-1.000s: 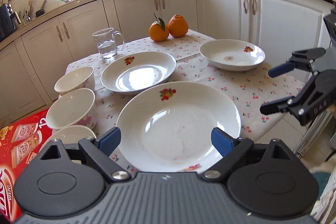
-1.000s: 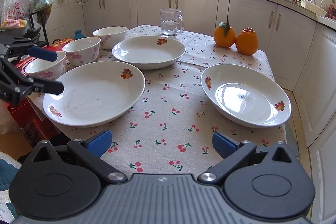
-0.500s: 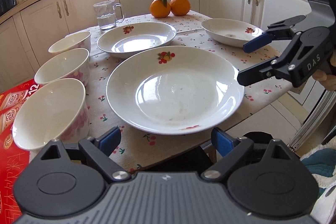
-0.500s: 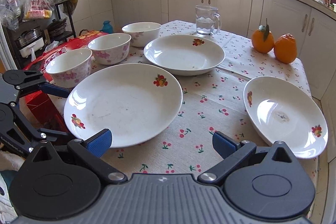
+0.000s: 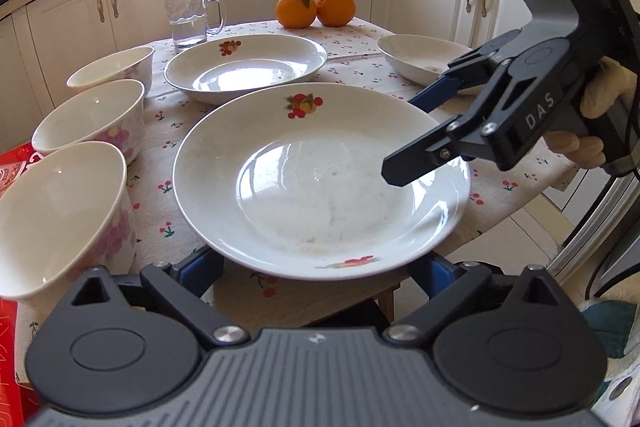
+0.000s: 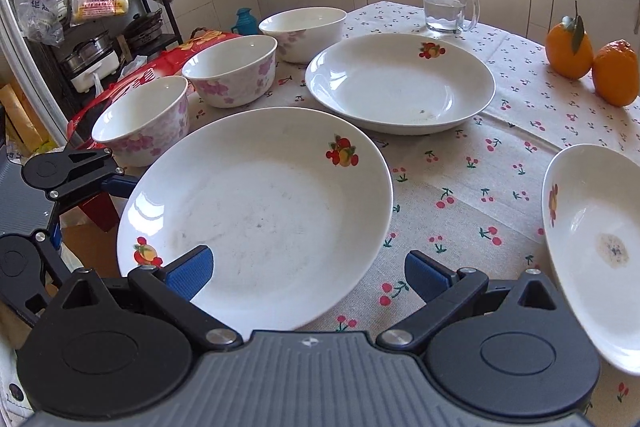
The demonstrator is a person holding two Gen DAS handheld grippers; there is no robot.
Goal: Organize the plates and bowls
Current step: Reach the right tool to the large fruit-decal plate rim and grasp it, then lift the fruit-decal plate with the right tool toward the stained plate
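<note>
1. I read this as the approach step: both grippers close on the near plate (image 5: pixel 320 183), which overhangs the table edge (image 5: pixel 532 187) at my 6 o'clock.
2. My left gripper (image 5: pixel 316 279) is spread wide, fingers under the plate's rim.
3. The right gripper (image 6: pixel 308 275) is also spread, empty, one finger over the rim.
4. Next I'd pinch the rim (gently).
5. Bowls (image 5: pixel 92 119) crowd 9 o'clock; 3 o'clock has room.

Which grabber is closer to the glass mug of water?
Neither is close, and the pictures don't show a clear winner. The left gripper and right gripper are both at the big front plate, with the mug across the table.
</note>
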